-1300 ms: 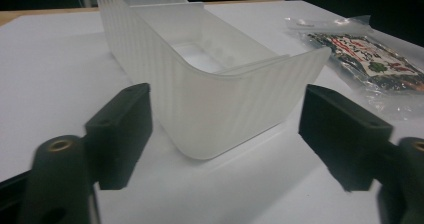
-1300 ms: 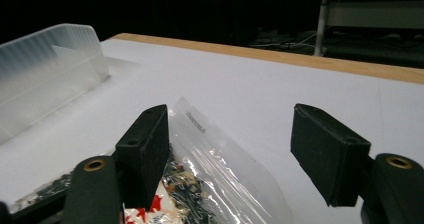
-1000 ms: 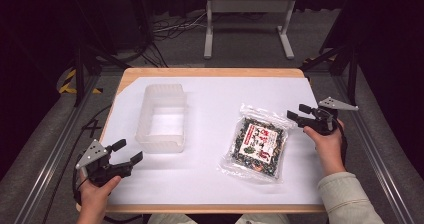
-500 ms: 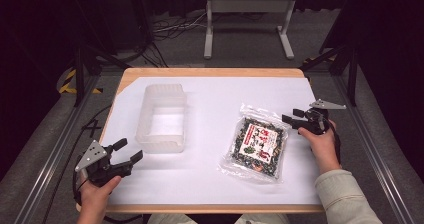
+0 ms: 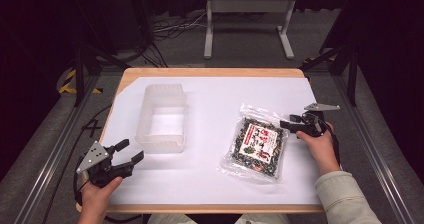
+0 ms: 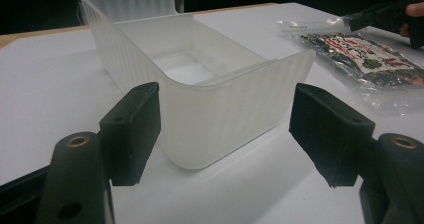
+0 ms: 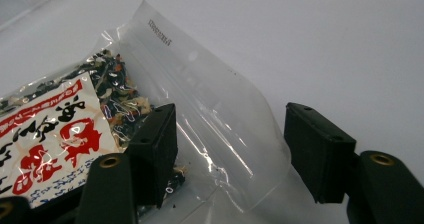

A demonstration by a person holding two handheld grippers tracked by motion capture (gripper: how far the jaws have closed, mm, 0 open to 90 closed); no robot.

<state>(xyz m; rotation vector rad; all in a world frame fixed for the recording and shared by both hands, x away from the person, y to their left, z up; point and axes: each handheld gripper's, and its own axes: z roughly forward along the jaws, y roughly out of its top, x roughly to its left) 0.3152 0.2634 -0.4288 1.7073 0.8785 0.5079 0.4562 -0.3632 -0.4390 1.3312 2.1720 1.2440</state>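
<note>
On the desk [image 5: 210, 184] we see an empty plastic tub [image 5: 161, 119] just ahead of our left gripper [image 5: 129, 151], and a sealed snack bag [image 5: 256, 145] whose clear top corner lies between our right gripper's [image 5: 287, 124] jaws. Nothing is lifted or packed yet, so we judge the work barely begun. Both grippers are spread wide, gripping nothing; the left rests low near the desk's front edge, the right reaches in level over the bag's corner.
</note>
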